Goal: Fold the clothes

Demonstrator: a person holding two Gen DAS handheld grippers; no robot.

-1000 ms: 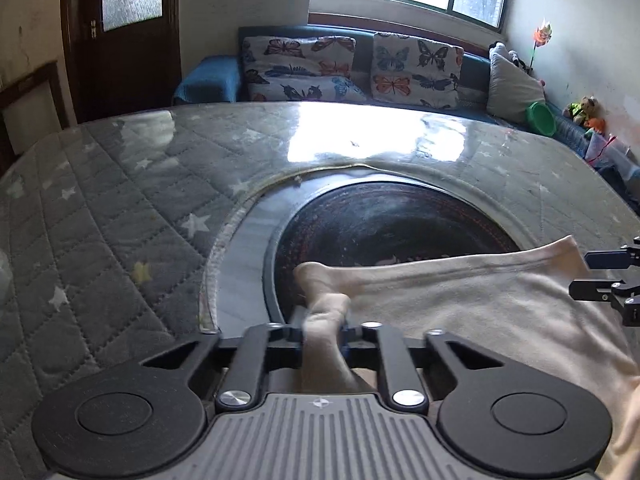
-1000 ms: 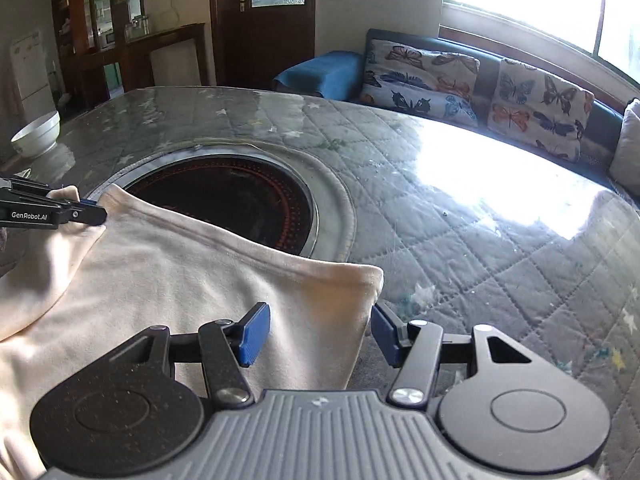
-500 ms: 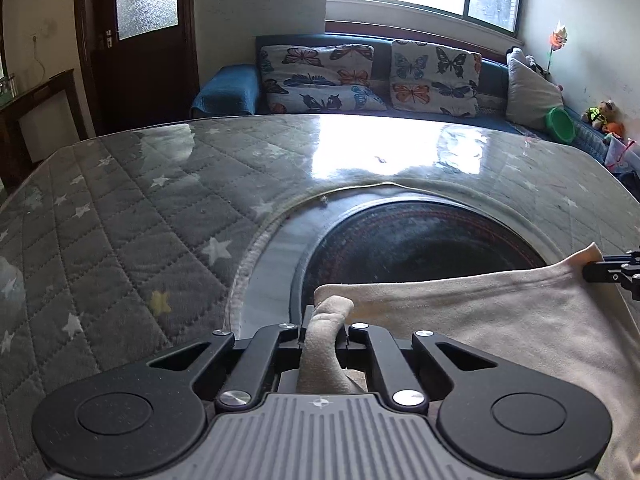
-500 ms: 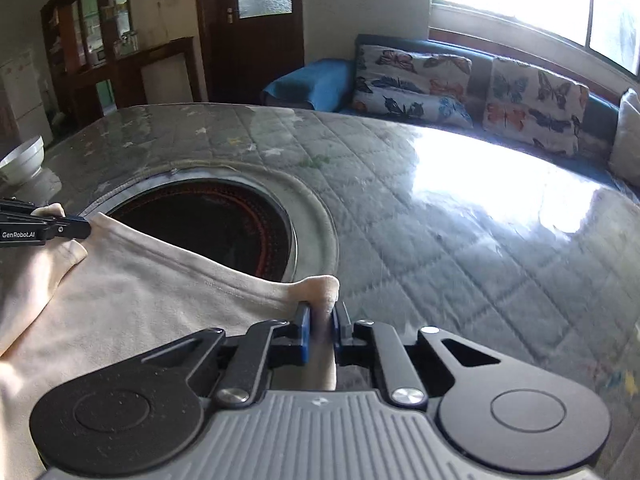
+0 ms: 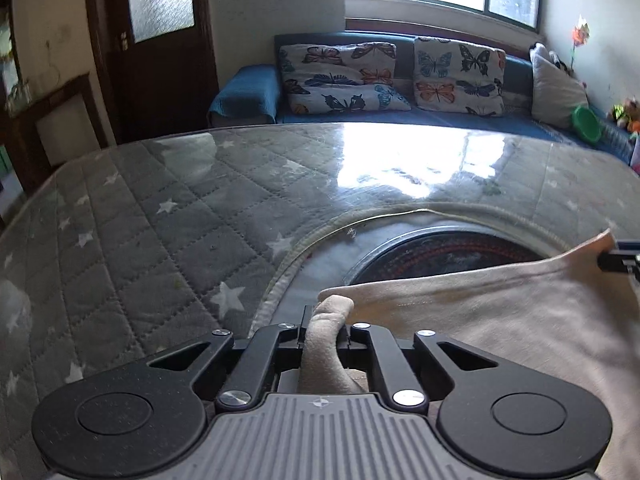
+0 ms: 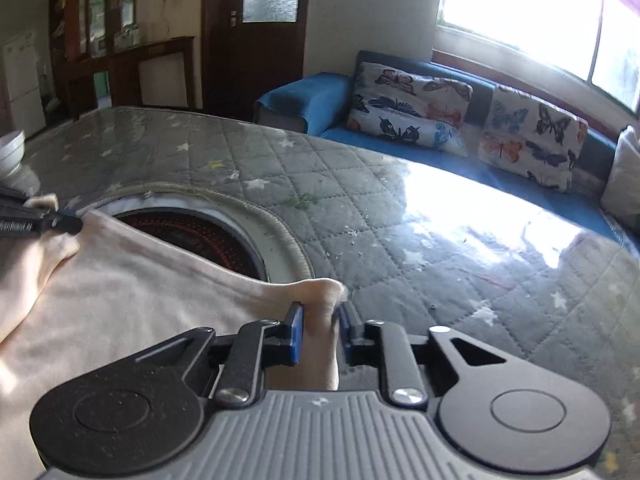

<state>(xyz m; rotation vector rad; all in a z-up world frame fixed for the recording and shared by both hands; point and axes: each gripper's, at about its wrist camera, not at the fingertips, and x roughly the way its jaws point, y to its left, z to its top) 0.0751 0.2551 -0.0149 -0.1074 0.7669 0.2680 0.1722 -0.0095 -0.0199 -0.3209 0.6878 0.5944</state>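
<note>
A cream garment point(image 5: 500, 320) lies on the quilted table, partly over a dark round hotplate point(image 5: 440, 256). My left gripper point(image 5: 322, 328) is shut on a bunched corner of the garment's far edge. My right gripper point(image 6: 320, 330) pinches the other corner between its blue pads; its jaws are opening slightly with the cloth still between them. The garment point(image 6: 140, 300) hangs stretched between both grippers. The right gripper point(image 5: 620, 264) shows at the right edge of the left wrist view, and the left gripper point(image 6: 40, 222) shows at the left edge of the right wrist view.
A grey star-patterned quilted cover point(image 5: 160, 240) under clear plastic spans the table around the hotplate point(image 6: 192, 236). A white bowl point(image 6: 10, 152) stands at the table's far left. Behind the table are a blue sofa point(image 5: 248, 92) with butterfly cushions and a dark door.
The right gripper, open around the garment's corner a second ago, has closed on it. Both grippers have shifted across the table, with the garment's edge pulled taut between them.
</note>
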